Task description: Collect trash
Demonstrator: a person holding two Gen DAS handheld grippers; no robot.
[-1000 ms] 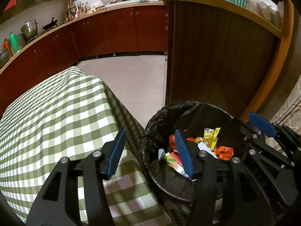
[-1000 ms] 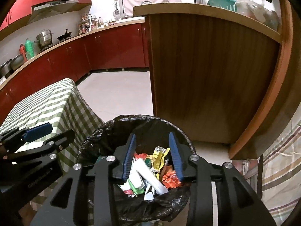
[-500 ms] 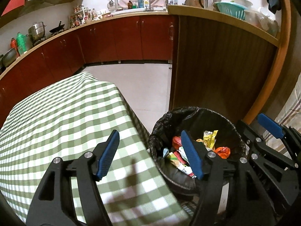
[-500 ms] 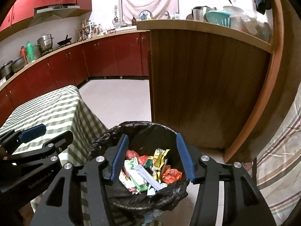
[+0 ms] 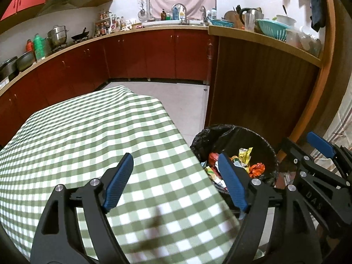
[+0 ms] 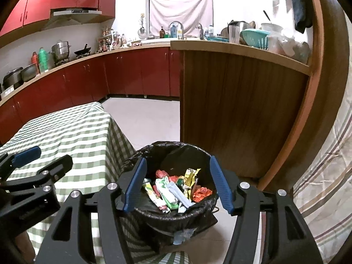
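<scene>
Both of my grippers had just been opening, and nothing lay between the fingers of either. My left gripper (image 5: 176, 182) stood spread wide over the green-checked tablecloth (image 5: 88, 136), where a second earlier its right finger had hung over the bin; my right gripper (image 6: 177, 186) stood spread too, framing the wrappers below it without touching them. Both had lifted and backed away, since the bin looked smaller and lower in each view than it had a second before. The trash bin (image 6: 198, 151), lined with a black bag, sat on the floor just beside the table's corner, at about four o'clock from my left gripper and at twelve o'clock ahead of my right. The wrappers (image 6: 176, 189) lay heaped inside it, red, yellow, green and white. The cloth in my sight carried no litter, so I judged the drop finished and the collecting nearly or wholly done, unless more waited outside my view.
</scene>
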